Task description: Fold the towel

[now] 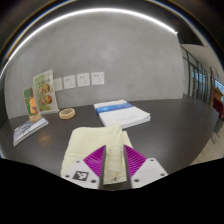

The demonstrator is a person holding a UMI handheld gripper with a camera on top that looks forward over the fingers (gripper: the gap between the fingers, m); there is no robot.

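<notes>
A pale yellow towel (pixel 95 143) lies on the dark table (pixel 170 135), stretched from the fingers away toward the middle. Its near edge runs between my gripper's (pixel 113 160) two fingers, whose purple pads (pixel 93 158) press on the bunched cloth from both sides. The gripper is shut on the towel's near end. The part of the towel under the fingers is hidden.
A stack of white and blue folded cloths or papers (pixel 123 112) lies beyond the towel. A roll of tape (pixel 67 113) and upright printed cards (pixel 40 95) stand to the far left. A flat leaflet (pixel 28 131) lies near the left edge. A wall with sockets is behind.
</notes>
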